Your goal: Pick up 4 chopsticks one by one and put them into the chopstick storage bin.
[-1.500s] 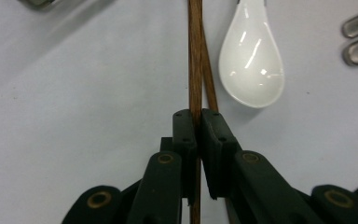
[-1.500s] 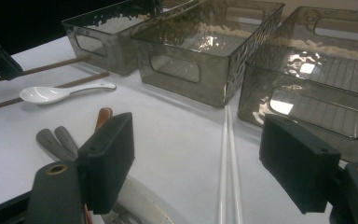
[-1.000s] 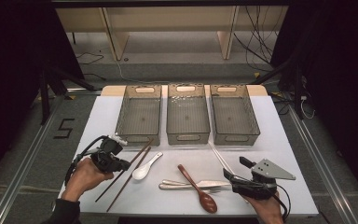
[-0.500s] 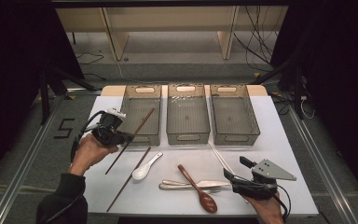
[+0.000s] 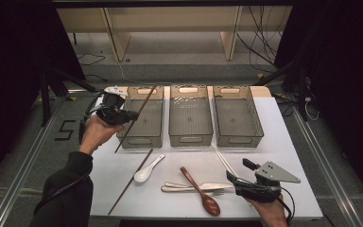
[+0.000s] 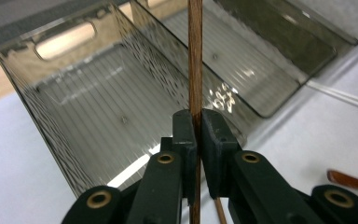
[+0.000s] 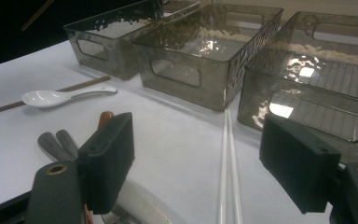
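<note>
My left gripper [image 5: 133, 115] is shut on a brown chopstick [image 5: 142, 108], held in the air and slanting over the near left part of the left bin [image 5: 141, 140]. In the left gripper view the chopstick [image 6: 195, 56] runs straight up between the closed pads [image 6: 185, 128], with that bin [image 6: 88, 112] below it. A second brown chopstick [image 5: 131, 180] lies on the white table [image 5: 274, 142]. My right gripper [image 5: 238, 171] rests near the table's front right, open, with nothing between its jaws [image 7: 196, 149].
Three grey see-through bins stand in a row: left, middle [image 5: 190, 138] and right [image 5: 238, 139]. In front lie a white spoon [image 5: 146, 171], a wooden spoon [image 5: 202, 193], metal cutlery [image 5: 184, 187] and white chopsticks [image 5: 223, 160]. Dark floor surrounds the table.
My left gripper has lifted one brown chopstick off the table and carried it up and away to the left bin. The other chopstick stays on the table. The right gripper has not moved.
</note>
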`<state>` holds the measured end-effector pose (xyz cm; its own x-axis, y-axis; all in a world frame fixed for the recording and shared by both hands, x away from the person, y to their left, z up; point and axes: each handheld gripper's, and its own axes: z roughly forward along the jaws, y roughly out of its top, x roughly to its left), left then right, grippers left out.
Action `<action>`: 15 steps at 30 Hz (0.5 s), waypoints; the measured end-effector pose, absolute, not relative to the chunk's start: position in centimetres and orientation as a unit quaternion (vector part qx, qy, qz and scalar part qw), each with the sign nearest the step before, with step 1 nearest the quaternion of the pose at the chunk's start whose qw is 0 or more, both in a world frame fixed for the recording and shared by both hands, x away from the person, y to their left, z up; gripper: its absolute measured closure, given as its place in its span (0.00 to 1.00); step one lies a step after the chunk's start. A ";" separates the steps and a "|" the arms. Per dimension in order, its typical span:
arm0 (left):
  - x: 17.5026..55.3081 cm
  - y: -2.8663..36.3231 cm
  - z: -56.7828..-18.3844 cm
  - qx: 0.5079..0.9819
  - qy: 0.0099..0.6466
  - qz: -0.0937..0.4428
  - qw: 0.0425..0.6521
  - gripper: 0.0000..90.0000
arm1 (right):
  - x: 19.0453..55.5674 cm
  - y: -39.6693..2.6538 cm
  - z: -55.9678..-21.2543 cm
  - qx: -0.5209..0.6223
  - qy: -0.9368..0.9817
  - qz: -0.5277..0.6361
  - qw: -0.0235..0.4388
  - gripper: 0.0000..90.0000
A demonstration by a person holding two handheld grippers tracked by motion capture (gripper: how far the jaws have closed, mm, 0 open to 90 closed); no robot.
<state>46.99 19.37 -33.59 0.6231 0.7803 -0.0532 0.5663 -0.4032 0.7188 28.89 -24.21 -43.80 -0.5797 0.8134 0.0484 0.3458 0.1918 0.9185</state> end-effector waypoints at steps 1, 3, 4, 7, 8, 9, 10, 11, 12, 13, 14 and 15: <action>47.3 19.3 -33.4 0.825 0.405 0.150 0.365 0.93 | 28.9 -24.2 -43.8 0.394 0.735 0.499 0.234 0.30; 47.7 19.0 -33.2 0.825 0.404 0.154 0.363 0.93 | 28.9 -24.2 -43.8 0.394 0.735 0.500 0.235 0.30; 47.9 18.9 -33.0 0.824 0.405 0.155 0.364 0.93 | 28.9 -24.2 -43.8 0.394 0.735 0.500 0.235 0.30; 48.6 18.7 -32.8 0.824 0.403 0.161 0.365 0.93 | 28.9 -24.3 -43.8 0.394 0.734 0.500 0.235 0.30; 48.7 18.6 -32.8 0.821 0.405 0.163 0.368 0.93 | 28.9 -24.3 -43.8 0.394 0.734 0.500 0.235 0.30; 48.9 18.6 -32.8 0.820 0.404 0.166 0.369 0.93 | 28.9 -24.2 -43.8 0.395 0.734 0.500 0.235 0.30; 49.1 18.5 -32.8 0.819 0.405 0.167 0.371 0.93 | 28.9 -24.3 -43.8 0.395 0.734 0.500 0.234 0.30; 49.3 18.5 -32.7 0.821 0.402 0.169 0.369 0.93 | 28.9 -24.3 -43.8 0.394 0.735 0.500 0.235 0.30; 49.4 18.4 -32.7 0.818 0.403 0.173 0.373 0.93 | 28.9 -24.3 -43.8 0.394 0.734 0.501 0.235 0.30; 49.7 18.4 -32.8 0.816 0.403 0.175 0.376 0.93 | 28.9 -24.3 -43.8 0.394 0.734 0.501 0.234 0.30; 49.9 18.4 -32.8 0.816 0.403 0.173 0.376 0.93 | 28.9 -24.3 -43.8 0.394 0.735 0.500 0.234 0.30; 50.1 18.4 -32.8 0.816 0.403 0.174 0.377 0.93 | 28.9 -24.3 -43.8 0.394 0.735 0.500 0.234 0.30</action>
<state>50.08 18.38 -32.85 0.6151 0.7882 -0.0195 0.5254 -0.3913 0.7556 28.90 -24.25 -43.79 -0.5796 0.8134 0.0498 0.3450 0.1897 0.9192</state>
